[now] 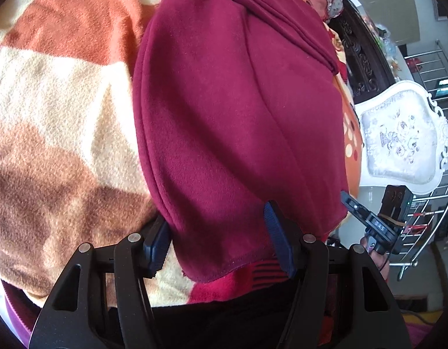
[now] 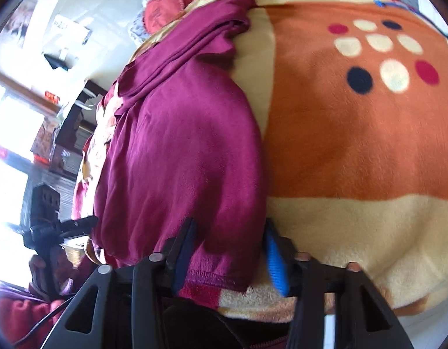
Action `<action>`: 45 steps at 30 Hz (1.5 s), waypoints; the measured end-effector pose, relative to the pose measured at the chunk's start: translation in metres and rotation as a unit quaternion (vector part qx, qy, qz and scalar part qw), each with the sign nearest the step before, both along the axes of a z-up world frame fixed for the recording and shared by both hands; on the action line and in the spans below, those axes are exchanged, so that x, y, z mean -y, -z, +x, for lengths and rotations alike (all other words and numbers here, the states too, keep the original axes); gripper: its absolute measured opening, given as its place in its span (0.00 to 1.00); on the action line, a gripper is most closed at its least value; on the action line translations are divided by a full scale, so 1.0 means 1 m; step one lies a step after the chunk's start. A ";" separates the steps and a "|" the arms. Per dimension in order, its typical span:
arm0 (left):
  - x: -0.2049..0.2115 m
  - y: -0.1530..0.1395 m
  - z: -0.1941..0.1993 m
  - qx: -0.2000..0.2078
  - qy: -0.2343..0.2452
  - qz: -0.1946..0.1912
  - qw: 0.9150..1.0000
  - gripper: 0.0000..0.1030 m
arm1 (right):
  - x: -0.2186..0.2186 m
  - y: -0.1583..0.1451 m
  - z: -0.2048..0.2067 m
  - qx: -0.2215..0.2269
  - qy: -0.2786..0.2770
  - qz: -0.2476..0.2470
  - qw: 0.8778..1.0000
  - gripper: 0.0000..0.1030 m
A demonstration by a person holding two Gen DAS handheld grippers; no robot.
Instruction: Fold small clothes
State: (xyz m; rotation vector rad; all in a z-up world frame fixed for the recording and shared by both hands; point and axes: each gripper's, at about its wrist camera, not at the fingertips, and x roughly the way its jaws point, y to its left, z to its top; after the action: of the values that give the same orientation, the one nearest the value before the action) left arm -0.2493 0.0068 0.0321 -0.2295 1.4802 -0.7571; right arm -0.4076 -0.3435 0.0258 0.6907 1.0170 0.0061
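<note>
Across the bed, a fleece blanket (image 1: 49, 110) in orange, cream and brown patches carries a maroon garment (image 1: 238, 122), which lies lengthwise from the near edge of the bed toward the far end. The garment's far portion is gathered into long folds, while its near hem lies flat at the near edge. The left gripper (image 1: 221, 232) straddles one near corner of that hem: the jaws stand apart, with the fabric lying between the blue pads, and the pads do not visibly press on it. The right gripper (image 2: 229, 253) straddles the other near corner of the hem; its jaws are also apart, one pad sitting on the cloth and the other just beside the garment's side edge, over the cream part of the blanket. Whether the pads pinch the fabric cannot be told. In the right wrist view the blanket shows a cluster of cream, red and dark dots (image 2: 383, 55) well beyond the garment's side edge. Beyond the bed's side edge, the left wrist view shows a white ornate chair back (image 1: 398, 136), with the right gripper visible just below it.
</note>
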 end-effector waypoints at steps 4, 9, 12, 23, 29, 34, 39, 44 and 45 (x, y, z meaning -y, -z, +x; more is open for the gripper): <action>0.002 -0.006 -0.001 0.016 0.015 -0.001 1.000 0.16 | -0.008 -0.006 0.004 0.013 -0.008 -0.018 1.000 0.12; 0.000 -0.027 0.007 0.040 0.031 -0.026 0.998 0.08 | -0.012 -0.043 0.012 0.054 -0.019 -0.032 0.998 0.11; -0.001 -0.039 0.016 0.054 0.027 -0.044 0.997 0.08 | -0.011 -0.065 0.019 0.086 -0.025 -0.027 0.996 0.11; -0.010 -0.091 0.076 0.128 -0.023 -0.085 0.988 0.07 | 0.008 -0.104 0.067 0.160 -0.002 -0.017 0.987 0.10; 0.006 -0.127 0.117 0.191 -0.042 -0.101 0.976 0.07 | 0.032 -0.127 0.105 0.202 0.022 -0.019 0.979 0.10; 0.027 -0.151 0.161 0.240 -0.053 -0.105 0.964 0.07 | 0.050 -0.151 0.147 0.230 0.029 -0.038 0.972 0.10; 0.056 -0.145 0.217 0.231 -0.067 -0.097 0.966 0.07 | 0.073 -0.154 0.200 0.225 0.043 -0.058 0.972 0.10; 0.084 -0.122 0.269 0.210 -0.078 -0.067 0.972 0.07 | 0.097 -0.132 0.261 0.184 0.053 -0.061 0.980 0.10; 0.089 -0.115 0.277 0.205 -0.076 -0.061 0.974 0.07 | 0.102 -0.125 0.271 0.173 0.055 -0.060 0.982 0.10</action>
State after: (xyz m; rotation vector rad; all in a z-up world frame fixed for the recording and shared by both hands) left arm 0.0280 -0.0824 0.1473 -0.2588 1.0159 -0.7210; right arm -0.1366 -0.4451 0.1512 0.6081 0.6400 -0.0303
